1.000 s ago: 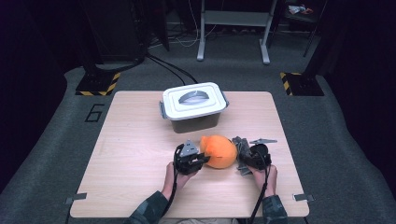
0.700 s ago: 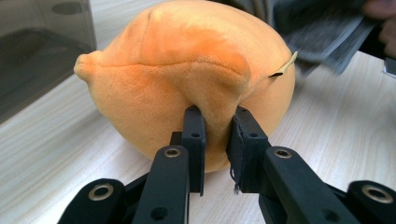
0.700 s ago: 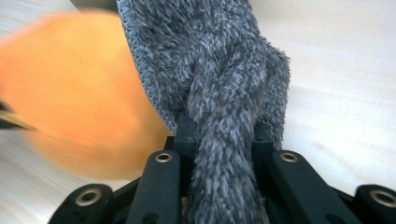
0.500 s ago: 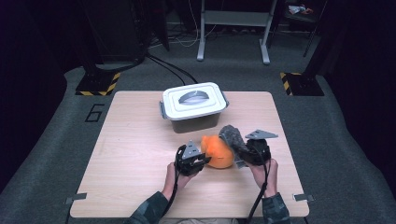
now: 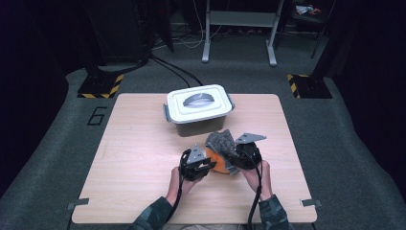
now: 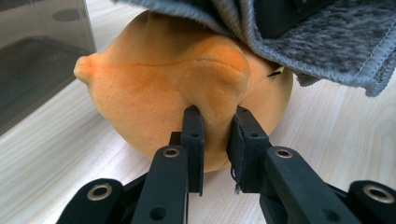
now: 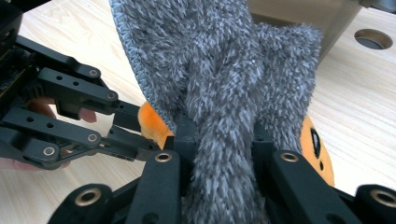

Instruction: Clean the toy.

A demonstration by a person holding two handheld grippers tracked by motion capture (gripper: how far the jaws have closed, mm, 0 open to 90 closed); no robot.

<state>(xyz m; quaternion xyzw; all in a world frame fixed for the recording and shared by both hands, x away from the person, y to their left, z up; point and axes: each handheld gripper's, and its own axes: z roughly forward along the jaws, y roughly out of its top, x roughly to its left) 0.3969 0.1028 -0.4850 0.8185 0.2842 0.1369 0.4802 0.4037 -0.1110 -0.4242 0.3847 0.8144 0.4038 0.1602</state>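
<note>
1. We've got the left gripper (image 6: pixel 212 135) clamped on a pinch of the orange plush toy (image 6: pixel 177 88); jaws narrow, only a fold of fabric between them.
2. Right gripper (image 7: pixel 217 140) has its jaws closed on a bunched grey cloth (image 7: pixel 219 70), held over the top of the toy.
3. Toy sits on the surface (image 5: pixel 134 143) between both grippers, just in front of the lidded white bin (image 5: pixel 198 103). In the high view the cloth (image 5: pixel 221 142) drapes over the toy's (image 5: pixel 218 160) far-right side.
4. Our read: we're wiping or covering the toy with the cloth while the left holds it steady.
5. Risks we see:
   - Left grip is on soft fabric only. Any cloth drag could pull the fold out and the toy rolls.
   - Round toy, single pinch point: it can twist around the jaws under side load.
   - Cloth hangs near the left jaws; it could snag there.
   - Grippers are close together; jaw-on-jaw contact is likely if either swings inward.
   - Bin is near; a forward push may shove the toy into it.
</note>
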